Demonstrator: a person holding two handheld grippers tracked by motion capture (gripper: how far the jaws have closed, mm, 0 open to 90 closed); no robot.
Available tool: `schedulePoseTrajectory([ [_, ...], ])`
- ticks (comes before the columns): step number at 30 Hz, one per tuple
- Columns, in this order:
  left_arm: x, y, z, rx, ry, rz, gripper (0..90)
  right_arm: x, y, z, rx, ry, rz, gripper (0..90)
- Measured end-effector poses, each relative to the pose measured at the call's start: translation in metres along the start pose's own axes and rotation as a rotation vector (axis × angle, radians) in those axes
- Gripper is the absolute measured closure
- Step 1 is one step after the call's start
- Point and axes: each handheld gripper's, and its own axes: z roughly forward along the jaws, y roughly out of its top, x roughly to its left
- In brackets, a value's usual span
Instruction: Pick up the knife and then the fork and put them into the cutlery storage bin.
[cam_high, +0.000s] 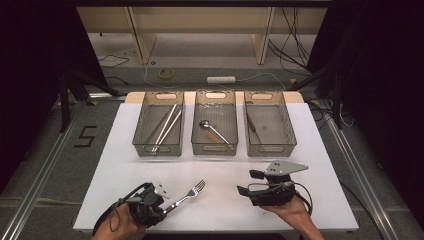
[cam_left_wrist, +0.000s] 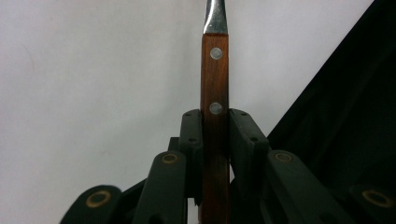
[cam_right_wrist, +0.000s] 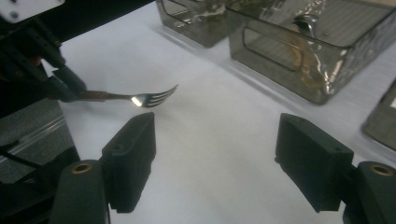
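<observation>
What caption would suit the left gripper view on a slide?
Left gripper clamps the wooden handle of a fork above the white table.

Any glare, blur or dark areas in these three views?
High view: evenly lit white table, black surroundings. Left gripper view: wooden fork handle sharp, backdrop washed out. Right gripper view: glare on the fork tines and plastic bins, near fingers soft.

Lab recording setup, white table (cam_high: 125, 150) on taped floor (numbered marker), loose cables (cam_high: 292, 35), dark curtains (cam_high: 30, 60)
</observation>
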Motion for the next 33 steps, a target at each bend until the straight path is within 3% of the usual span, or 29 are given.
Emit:
schedulePoseTrajectory([
  [10,-0.007,0.03,-0.004,-0.01,-0.051,0.075,75.4,0.027,0.005,0.009,0.007,0.055,-0.122,29.6],
  [25,-0.017,0.074,-0.001,0.011,-0.102,0.166,75.4,0.054,0.005,0.024,0.049,0.045,-0.288,29.6],
  [33,-0.022,0.088,0.003,0.01,-0.125,0.182,75.4,0.062,0.004,0.033,0.077,0.05,-0.346,29.6],
])
